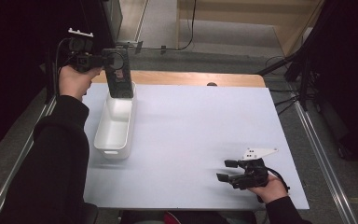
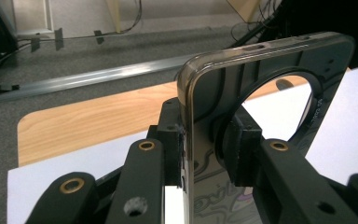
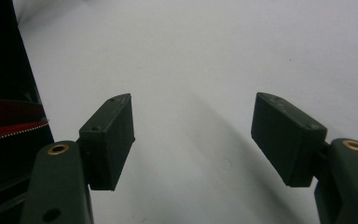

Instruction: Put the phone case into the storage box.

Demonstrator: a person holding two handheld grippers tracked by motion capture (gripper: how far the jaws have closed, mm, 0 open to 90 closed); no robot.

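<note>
phone case was pinched flat in my left gripper, over the white bin's far end. best lowered upright, clear of the rim. right gripper sat spread, empty.

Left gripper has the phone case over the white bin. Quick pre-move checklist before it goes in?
1. Left gripper clamped on phone case: ok, pads press both faces.
2. Case over white bin: ok, lower end at the bin's far end; contact with it: cannot tell.
3. Bin's visible interior free: ok.
4. Right gripper out of the way: ok, open, resting low near the table's near right corner.
5. Case orientation: upright, roughly along the bin: ok.
</note>
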